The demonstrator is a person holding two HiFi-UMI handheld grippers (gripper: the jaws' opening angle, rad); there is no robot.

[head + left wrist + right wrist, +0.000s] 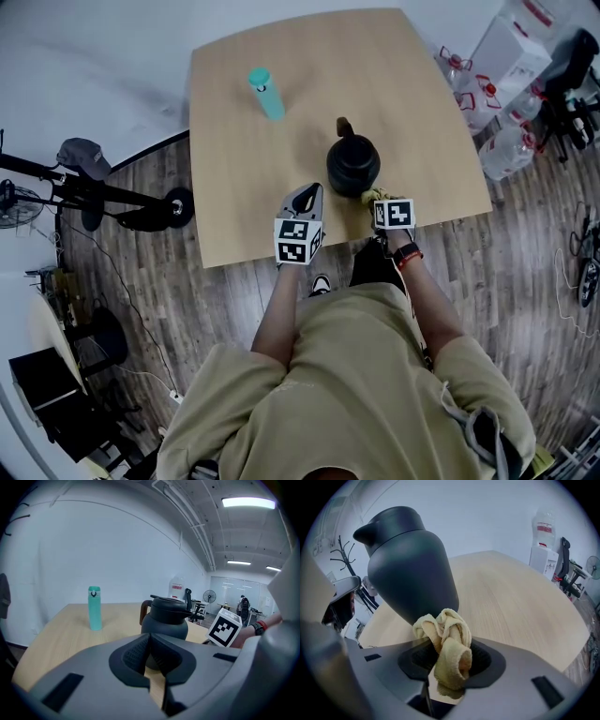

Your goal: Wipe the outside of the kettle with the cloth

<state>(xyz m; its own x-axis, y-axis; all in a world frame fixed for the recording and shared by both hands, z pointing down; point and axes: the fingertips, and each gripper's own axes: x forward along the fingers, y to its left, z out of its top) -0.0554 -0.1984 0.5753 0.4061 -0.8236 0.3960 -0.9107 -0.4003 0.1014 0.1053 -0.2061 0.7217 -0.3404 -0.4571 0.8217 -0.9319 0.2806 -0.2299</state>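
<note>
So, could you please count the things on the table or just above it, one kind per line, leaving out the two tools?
Black kettle: 1
Teal bottle: 1
Yellow cloth, held in the right tool: 1
Total: 3

Office room, pale table on plank floor
A light wooden table (pixel 403 75) stands on a grey-brown plank floor (pixel 525 253) near a plain white wall (pixel 93 541). Strip lights (pixel 247 502) glow overhead, and a standing fan (pixel 209 594) and large water bottles (pixel 506 150) sit off to the side.
</note>
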